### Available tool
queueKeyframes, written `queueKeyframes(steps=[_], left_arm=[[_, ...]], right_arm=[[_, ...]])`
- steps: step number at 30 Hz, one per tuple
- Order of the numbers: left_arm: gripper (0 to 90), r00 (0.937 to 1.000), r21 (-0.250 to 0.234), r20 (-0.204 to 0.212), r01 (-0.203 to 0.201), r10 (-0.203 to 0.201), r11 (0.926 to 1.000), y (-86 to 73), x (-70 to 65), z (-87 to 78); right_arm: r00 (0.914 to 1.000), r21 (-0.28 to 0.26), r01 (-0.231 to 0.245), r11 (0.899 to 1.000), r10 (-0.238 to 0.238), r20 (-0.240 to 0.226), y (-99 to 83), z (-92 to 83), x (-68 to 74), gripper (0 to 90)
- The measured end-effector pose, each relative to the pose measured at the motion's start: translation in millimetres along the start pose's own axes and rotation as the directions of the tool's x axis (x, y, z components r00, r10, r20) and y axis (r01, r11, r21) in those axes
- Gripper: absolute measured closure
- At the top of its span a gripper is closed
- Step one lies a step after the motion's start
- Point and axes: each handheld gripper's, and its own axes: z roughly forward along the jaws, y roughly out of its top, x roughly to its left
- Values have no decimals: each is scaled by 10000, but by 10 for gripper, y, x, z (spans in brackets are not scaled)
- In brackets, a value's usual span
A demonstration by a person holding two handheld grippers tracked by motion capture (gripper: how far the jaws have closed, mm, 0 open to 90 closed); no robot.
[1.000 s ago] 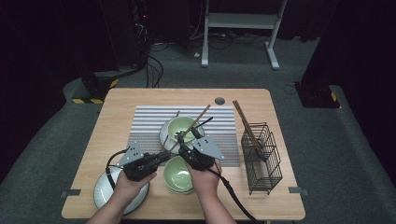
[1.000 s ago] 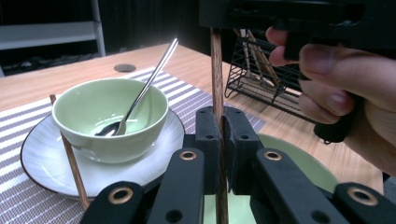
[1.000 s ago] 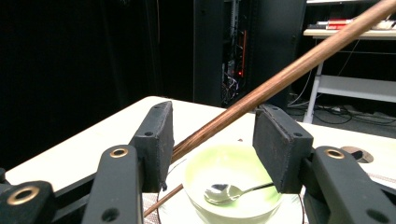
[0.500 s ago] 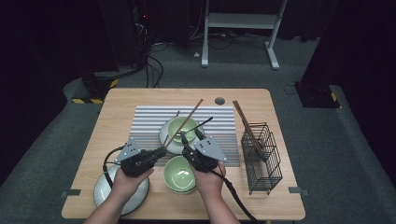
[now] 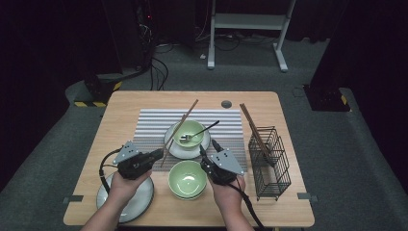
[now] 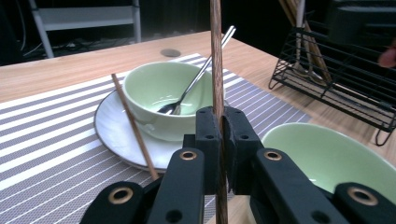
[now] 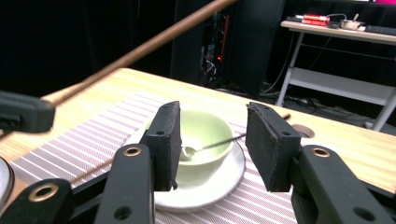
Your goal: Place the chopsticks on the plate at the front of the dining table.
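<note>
My left gripper (image 5: pixel 158 155) (image 6: pixel 219 121) is shut on a brown chopstick (image 5: pixel 185 119) (image 6: pixel 215 56) that slants up over the striped mat (image 5: pixel 154 120). A second chopstick (image 6: pixel 133 126) rests against the white plate (image 6: pixel 109 135). On that plate sits a green bowl (image 5: pixel 190 131) (image 7: pixel 205 128) with a metal spoon (image 5: pixel 204 129) (image 6: pixel 196 79) in it. My right gripper (image 5: pixel 208 149) (image 7: pixel 212 126) is just right of a second, empty green bowl (image 5: pixel 187 179). It is open, its jaws have just been closing, and nothing lies between them. The held chopstick (image 7: pixel 140 49) crosses the right gripper view above the jaws.
A black wire rack (image 5: pixel 269 159) stands at the right with chopsticks (image 5: pixel 251 126) leaning in it. A grey plate (image 5: pixel 142 199) lies under my left hand near the front edge. A small round grommet (image 5: pixel 226 104) sits at the back of the table.
The right gripper has shifted right and slightly toward the person, and its jaws have narrowed. The held chopstick's far tip has swung to the left.
</note>
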Motion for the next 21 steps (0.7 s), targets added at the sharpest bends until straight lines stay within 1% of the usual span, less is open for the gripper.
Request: queueKeyframes(steps=[1,2,3,4,5,6,7,8,9,10,11,12,13,16,21], left_arm=[[850,9992,-236,-44,399,-400,9989,-9,-10,12],[849,9960,-507,-25,896,-898,9947,-16,-30,29],[849,9960,-507,-25,896,-898,9947,-16,-30,29],[849,9942,-542,-85,1063,-1069,9929,-26,-15,29],[849,9946,-496,-137,1021,-1029,9935,-29,-3,24],[849,9970,-327,-255,725,-734,9968,-31,35,10],[849,9921,-560,-230,1219,-1233,9910,-35,16,24],[849,9914,-559,-262,1263,-1279,9904,-36,25,24],[849,9934,-405,-341,1086,-1100,9933,-34,57,12],[849,9883,-553,-300,1477,-1495,9875,-34,42,20],[849,9971,720,-510,-525,562,9960,-11,203,-68],[849,9971,720,-510,-525,562,9960,-11,203,-68],[849,9968,766,-611,-465,513,9960,-6,240,-75],[849,9955,857,-799,-445,514,9953,3,297,-80],[849,9928,1118,-1100,-356,480,9931,-3,399,-66]], right_arm=[[10000,12,35,10000,-35,24,-13,-10,-12,553],[10000,80,-5,10000,4,69,-34,-29,-26,552],[9999,118,12,9999,-14,102,-51,-42,-37,551],[9999,155,70,9999,-73,131,-67,-55,-50,551],[9998,214,49,9998,-53,170,-82,-68,-59,549],[9998,231,76,9997,-81,201,-93,-76,-69,548],[9997,284,82,9996,-89,242,-111,-91,-84,545],[9995,309,93,9995,-102,304,-125,-101,-95,542],[9994,351,33,9994,-45,357,-135,-110,-100,541],[9992,420,-9,9991,-8,399,-149,-122,-114,540],[9990,481,4,9988,-25,436,-161,-134,-121,539],[9988,520,11,9986,-36,480,-173,-145,-125,540],[9987,571,13,9984,-42,509,-185,-157,-129,540],[9980,693,128,9975,-171,613,-225,-187,-135,544],[9968,855,184,9962,-249,758,-292,-212,-141,531]])
